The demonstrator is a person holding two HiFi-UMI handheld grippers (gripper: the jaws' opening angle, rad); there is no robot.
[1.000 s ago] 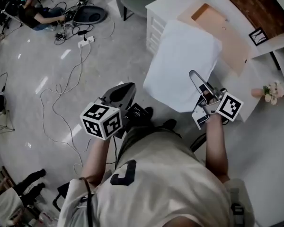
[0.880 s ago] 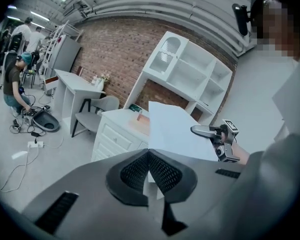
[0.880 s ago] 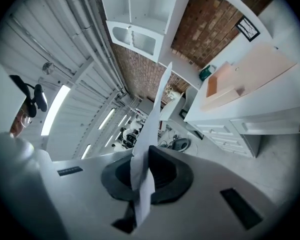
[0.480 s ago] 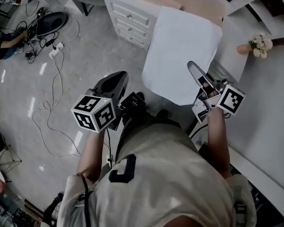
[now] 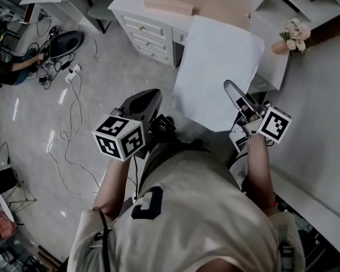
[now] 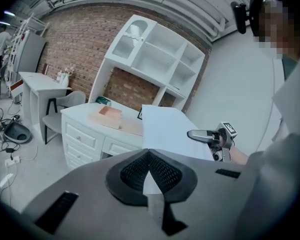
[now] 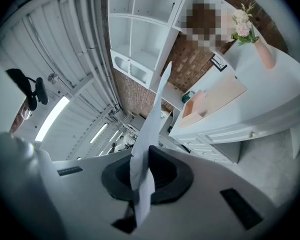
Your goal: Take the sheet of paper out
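Note:
The white sheet of paper [image 5: 215, 72] hangs in the air in front of the person, away from the white desk [image 5: 153, 27]. My right gripper [image 5: 229, 87] is shut on the sheet's right edge. In the right gripper view the sheet [image 7: 152, 119] stands edge-on, pinched between the pads of that gripper [image 7: 149, 153]. My left gripper [image 5: 157, 94] is lower left of the sheet, a little apart from its corner. In the left gripper view the pads of that gripper [image 6: 149, 152] meet at the tip, with the sheet [image 6: 165, 129] ahead of them.
A tan folder with a shallow box [image 5: 215, 1] lies on the desk, and a flower vase [image 5: 292, 33] stands at its right end. Cables and a dark device [image 5: 65, 41] lie on the floor at left, beside a seated person [image 5: 5, 72]. A white wall runs along the right.
Both grippers have shifted sideways across the room, the sheet still in the right one. The desk has slid left and toward the top of the head view.

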